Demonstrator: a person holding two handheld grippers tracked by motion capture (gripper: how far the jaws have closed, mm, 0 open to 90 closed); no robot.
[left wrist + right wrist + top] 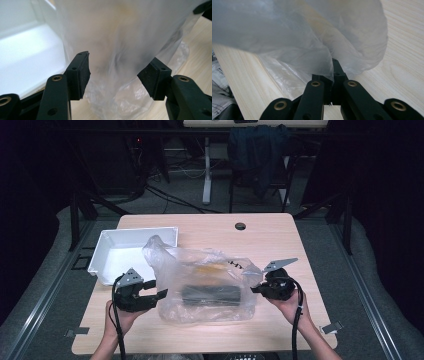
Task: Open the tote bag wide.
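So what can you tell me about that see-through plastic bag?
The clear plastic bag is thin, crinkly and puffed up, lying in the middle of the wooden table. Inside lies a long black object, with something yellowish above it. The right gripper pinches its edge with jaws shut. The left gripper has open jaws around its other side. A white tray stands beside it.

Overhead plus close jaw-cams, perhaps sharing bag (205, 282)

The high view is dim and soft: the table (280, 240) is lit from above while the room behind sinks into near black. Both gripper views are brighter; the white tray (27, 57) glares at left, and the near plastic bag (294, 32) is blurred.
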